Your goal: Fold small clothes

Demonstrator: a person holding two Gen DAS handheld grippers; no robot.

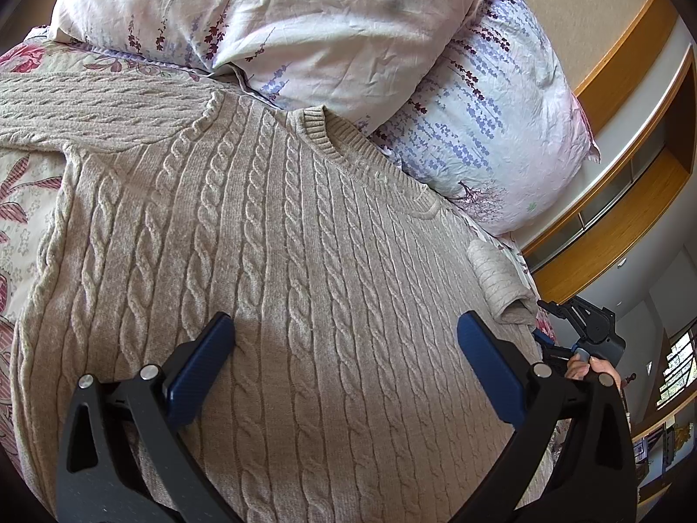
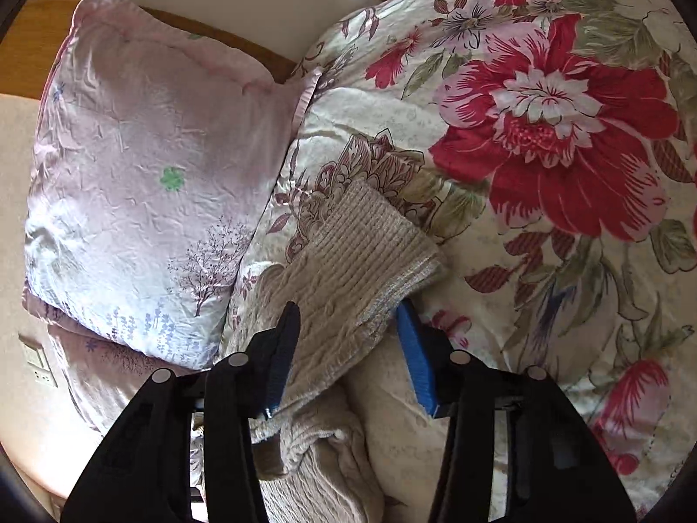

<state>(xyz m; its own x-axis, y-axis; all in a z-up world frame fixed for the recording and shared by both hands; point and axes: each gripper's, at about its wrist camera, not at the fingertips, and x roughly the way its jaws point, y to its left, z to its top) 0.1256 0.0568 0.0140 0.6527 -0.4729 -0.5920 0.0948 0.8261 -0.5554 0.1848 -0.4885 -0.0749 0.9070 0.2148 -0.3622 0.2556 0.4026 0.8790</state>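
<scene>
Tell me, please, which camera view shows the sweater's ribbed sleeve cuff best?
The right wrist view: the ribbed cuff lies large between the open right claw fingers. The left wrist view shows it only small, at the sweater's far edge.

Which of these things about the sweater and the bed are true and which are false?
1. The beige cable-knit sweater lies spread flat on the bed. True.
2. The left tool is clamped shut on the sweater. False: its jaws are wide open above the knit.
3. The sweater's ribbed sleeve cuff sits between the right tool's blue pads. True.
4. The red-flowered quilt is plain white. False: it has big red flowers.
5. Two lavender-print pillows sit beyond the sweater's collar. True.
6. The sweater is bright green. False: it is beige.
</scene>
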